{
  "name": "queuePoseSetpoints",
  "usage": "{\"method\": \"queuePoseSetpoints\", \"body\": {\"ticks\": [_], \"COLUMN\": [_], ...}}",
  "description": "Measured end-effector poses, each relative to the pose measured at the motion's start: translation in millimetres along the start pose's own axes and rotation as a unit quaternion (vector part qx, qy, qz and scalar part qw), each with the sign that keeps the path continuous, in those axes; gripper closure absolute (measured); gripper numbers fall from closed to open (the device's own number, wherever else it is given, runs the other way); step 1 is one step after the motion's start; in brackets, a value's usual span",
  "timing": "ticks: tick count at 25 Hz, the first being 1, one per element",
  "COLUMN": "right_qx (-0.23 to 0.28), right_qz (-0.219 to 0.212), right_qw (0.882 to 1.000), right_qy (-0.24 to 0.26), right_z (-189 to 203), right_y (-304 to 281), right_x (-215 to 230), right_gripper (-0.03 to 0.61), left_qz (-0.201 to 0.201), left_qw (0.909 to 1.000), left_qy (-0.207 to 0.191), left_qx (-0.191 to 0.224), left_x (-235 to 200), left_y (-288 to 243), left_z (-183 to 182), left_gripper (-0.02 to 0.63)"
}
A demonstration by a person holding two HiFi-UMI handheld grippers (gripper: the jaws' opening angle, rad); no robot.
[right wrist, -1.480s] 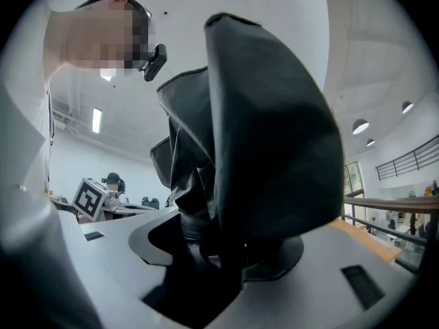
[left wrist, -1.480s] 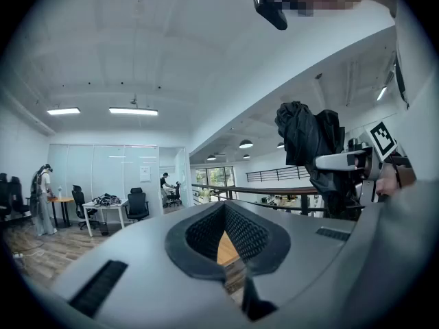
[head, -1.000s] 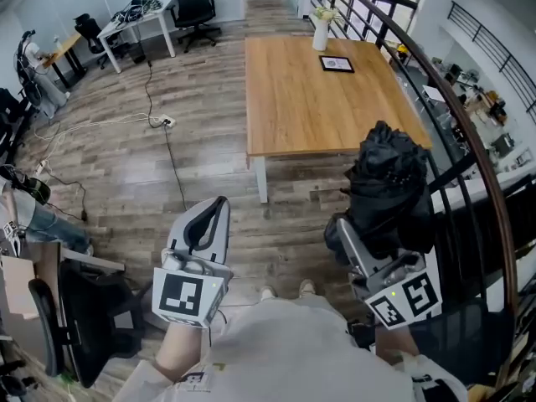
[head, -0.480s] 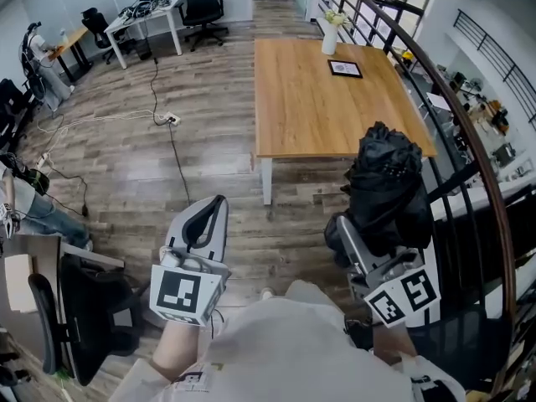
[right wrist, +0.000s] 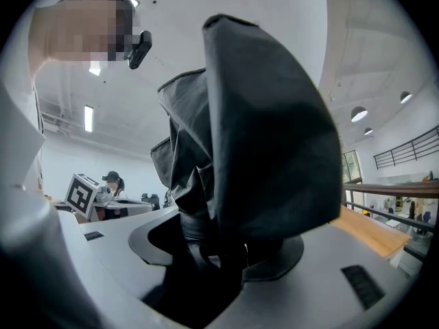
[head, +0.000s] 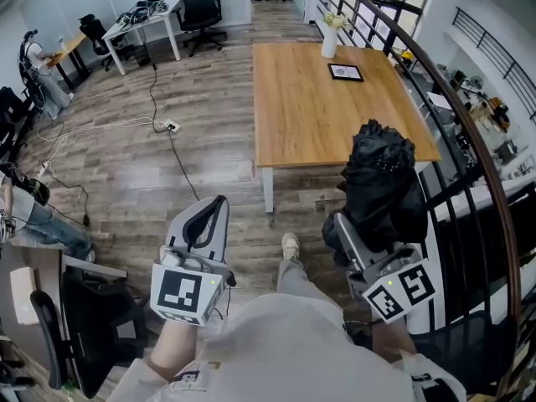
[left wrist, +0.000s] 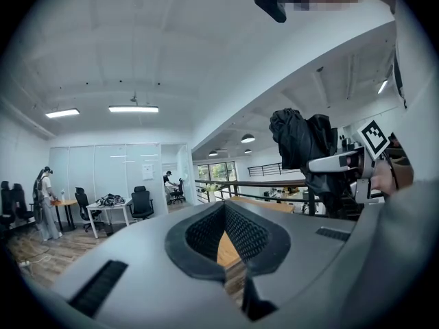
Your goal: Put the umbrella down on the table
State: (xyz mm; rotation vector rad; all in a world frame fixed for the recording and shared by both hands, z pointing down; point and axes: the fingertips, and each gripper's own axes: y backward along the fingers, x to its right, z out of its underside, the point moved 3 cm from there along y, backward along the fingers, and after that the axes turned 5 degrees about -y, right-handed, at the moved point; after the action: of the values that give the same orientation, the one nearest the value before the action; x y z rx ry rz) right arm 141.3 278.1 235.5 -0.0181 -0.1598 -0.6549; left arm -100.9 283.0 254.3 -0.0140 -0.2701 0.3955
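Observation:
A folded black umbrella point(head: 381, 182) stands upright in my right gripper point(head: 368, 224), which is shut on its lower part; the bunched fabric point(right wrist: 260, 136) fills the right gripper view and hides the jaws' tips. The wooden table point(head: 335, 99) lies ahead, beyond the umbrella, with its near edge a step away. My left gripper point(head: 209, 220) hangs over the floor at the left, jaws together with nothing in them. In the left gripper view its jaws point(left wrist: 226, 252) point toward the table, and the umbrella point(left wrist: 298, 136) shows at the right.
A white vase with flowers point(head: 329, 40) and a dark-framed card point(head: 346, 72) stand at the table's far end. A curved black railing point(head: 469, 141) runs along the right. A cable point(head: 172, 153) crosses the wooden floor; a white desk point(head: 151, 19) and office chairs stand at the back left.
The table has come nearer in the head view and a shoe has stepped forward below it. Both grippers keep their places in the view, the umbrella still held.

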Motion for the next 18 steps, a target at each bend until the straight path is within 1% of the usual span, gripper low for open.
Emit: {"method": "queuePoseSetpoints", "body": {"ticks": [6,10,12,15,18], "right_qx": [-0.013,-0.026,-0.035,-0.049,-0.063], "right_qz": [0.000,-0.002,-0.003,-0.004,-0.012], "right_qw": [1.000,1.000,0.999,0.998,0.997], "right_qy": [-0.005,-0.015,-0.019,-0.025,-0.035], "right_z": [11,10,14,30,43], "right_y": [-51,-107,-134,-170,-220], "right_x": [40,79,100,131,167], "right_gripper": [0.311,0.311,0.311,0.311,0.311], "left_qz": [0.012,0.004,0.009,0.012,-0.003], "left_qw": [0.9999,0.9999,0.9997,0.9989,0.9983], "left_qy": [0.002,0.004,0.009,0.023,0.020], "left_qx": [-0.002,-0.013,-0.019,-0.039,-0.055], "left_x": [-17,-45,-53,-61,-86], "left_y": [-58,-116,-145,-184,-236], "left_z": [12,17,22,41,62], "left_gripper": [0.597,0.597,0.597,0.597,0.597]}}
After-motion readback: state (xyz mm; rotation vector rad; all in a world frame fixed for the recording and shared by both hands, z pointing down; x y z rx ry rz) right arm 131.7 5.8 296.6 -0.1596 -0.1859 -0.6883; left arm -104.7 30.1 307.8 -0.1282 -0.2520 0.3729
